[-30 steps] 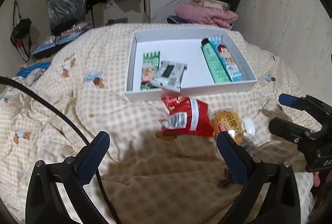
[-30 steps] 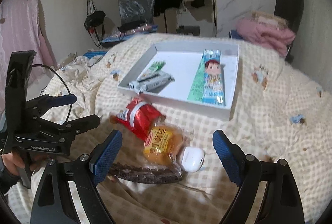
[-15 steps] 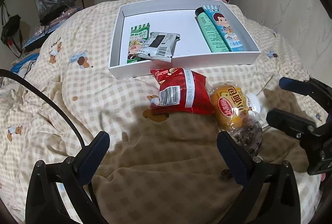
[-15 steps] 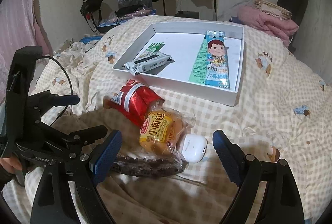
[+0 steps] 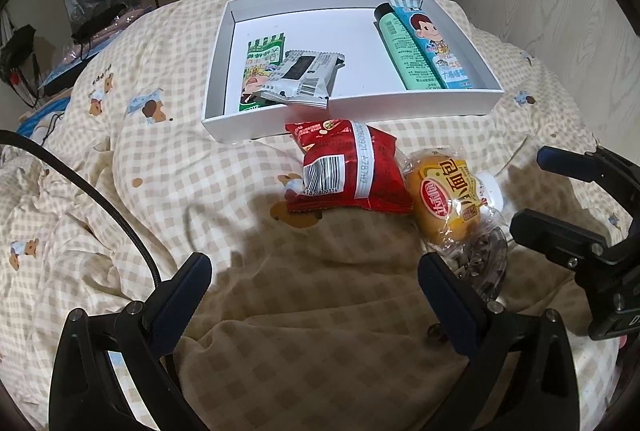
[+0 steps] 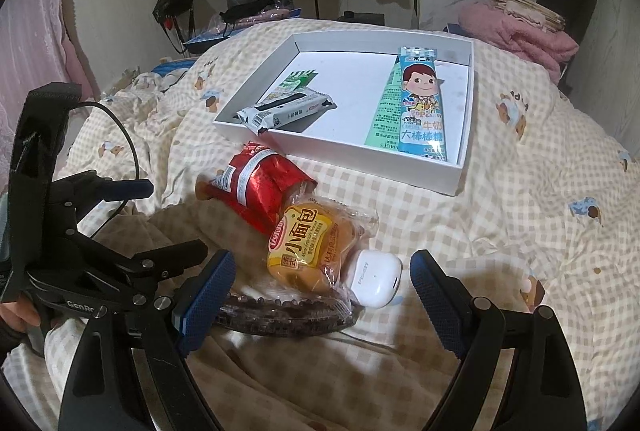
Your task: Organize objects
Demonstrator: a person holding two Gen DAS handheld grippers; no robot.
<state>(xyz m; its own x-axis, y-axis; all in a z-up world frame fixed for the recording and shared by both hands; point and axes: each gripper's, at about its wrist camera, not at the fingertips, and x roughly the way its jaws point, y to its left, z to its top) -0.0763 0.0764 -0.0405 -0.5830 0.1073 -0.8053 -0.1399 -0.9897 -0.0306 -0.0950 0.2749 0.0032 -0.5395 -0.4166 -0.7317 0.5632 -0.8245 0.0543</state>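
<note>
Snack packets are seen spread over a checked bedspread [image 5: 168,167] in front of a white tray [image 5: 490,99]. Inside the tray, a green packet [image 5: 262,61] and a silver-white wrapper [image 5: 306,77] are laid at its left side, the wrapper resting partly on the green packet, while a long blue candy pack [image 6: 420,107] is laid along the right side. Just outside the tray's near wall, a red snack bag [image 5: 348,167] is found, touched by a yellow bun packet [image 6: 308,247]. A white earbud case [image 6: 376,277] is set just beside the bun, and a dark clear-wrapped packet [image 6: 280,311] lies under its near edge. The left gripper [image 5: 316,291] is held wide apart above bare bedding, with nothing between its fingers. The right gripper [image 6: 324,283] is likewise spread wide, framing the bun and case without touching them.
</note>
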